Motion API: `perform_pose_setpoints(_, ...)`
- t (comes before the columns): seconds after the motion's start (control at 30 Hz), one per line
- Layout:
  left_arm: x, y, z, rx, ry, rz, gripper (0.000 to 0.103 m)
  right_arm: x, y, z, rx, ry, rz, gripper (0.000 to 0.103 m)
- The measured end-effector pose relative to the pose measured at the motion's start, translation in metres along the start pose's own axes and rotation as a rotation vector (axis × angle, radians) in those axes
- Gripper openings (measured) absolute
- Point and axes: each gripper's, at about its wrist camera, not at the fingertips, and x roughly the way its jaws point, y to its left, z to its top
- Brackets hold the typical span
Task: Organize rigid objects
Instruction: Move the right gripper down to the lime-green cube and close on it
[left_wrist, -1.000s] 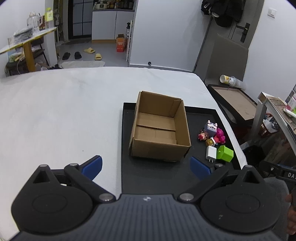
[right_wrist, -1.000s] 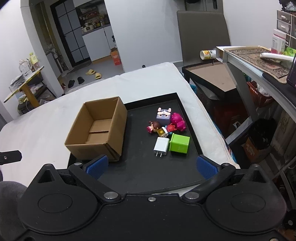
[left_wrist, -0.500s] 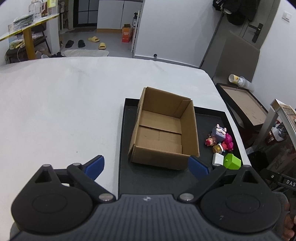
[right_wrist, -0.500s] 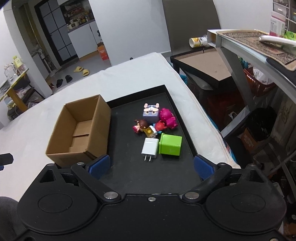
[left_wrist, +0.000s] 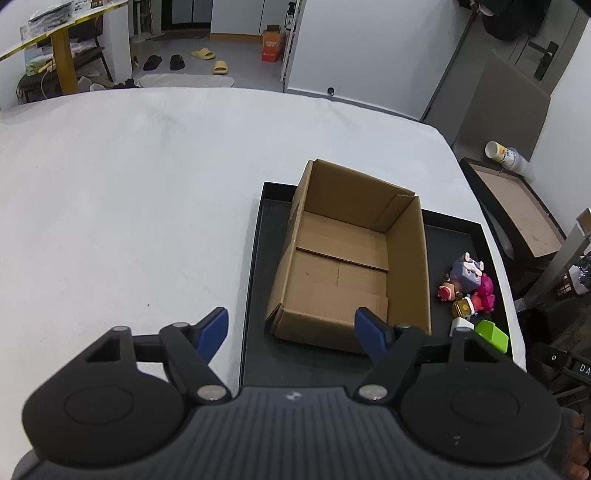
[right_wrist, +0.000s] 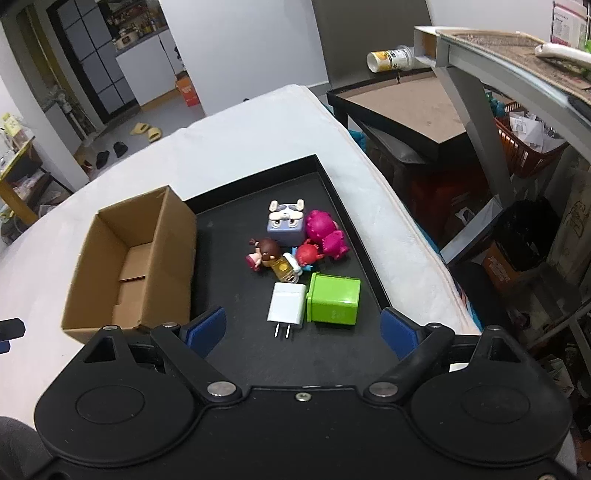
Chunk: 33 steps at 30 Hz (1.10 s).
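An open, empty cardboard box (left_wrist: 343, 258) stands on the left half of a black tray (left_wrist: 258, 280). Right of the box lie small toys: a purple cube figure (right_wrist: 286, 223), a pink figure (right_wrist: 327, 236), a brown-haired doll (right_wrist: 264, 253), a white charger (right_wrist: 286, 304) and a green cube (right_wrist: 334, 301). My left gripper (left_wrist: 290, 328) hovers over the box's near wall, jaws closing, pads touching nothing. My right gripper (right_wrist: 301, 330) hangs above the tray (right_wrist: 229, 236) just short of the charger and green cube, jaws closing, nothing pressed between them.
The tray sits near the right edge of a white-covered table (left_wrist: 129, 203). Beyond that edge stand a low dark table (right_wrist: 406, 110) with a tipped cup (right_wrist: 391, 59), a grey metal shelf leg (right_wrist: 476, 122) and an orange basket (right_wrist: 528, 147).
Both grippers have come forward and lower toward the tray, so the box and toys look larger. Both pairs of jaws have narrowed.
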Motion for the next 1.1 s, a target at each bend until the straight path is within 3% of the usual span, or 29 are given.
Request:
perform_pose_setpoints(0.57, 0.065, 0.011, 0.012, -0.117, 0.100, 0.026, 0.053, 0.056, -0.011, 0.011, 0.045, 0.098, -0.058, 0.082)
perform_pose_setpoints(1.0, 0.086, 0.015, 0.011, -0.134, 0.115, 0.041, 0.041, 0.089, -0.014, 0.012, 0.065, 0.157, -0.083, 0.078)
perform_pose_setpoints(1.1, 0.088, 0.015, 0.011, -0.149, 0.117, 0.027, 0.033, 0.095, -0.014, 0.011, 0.069, 0.165, -0.091, 0.075)
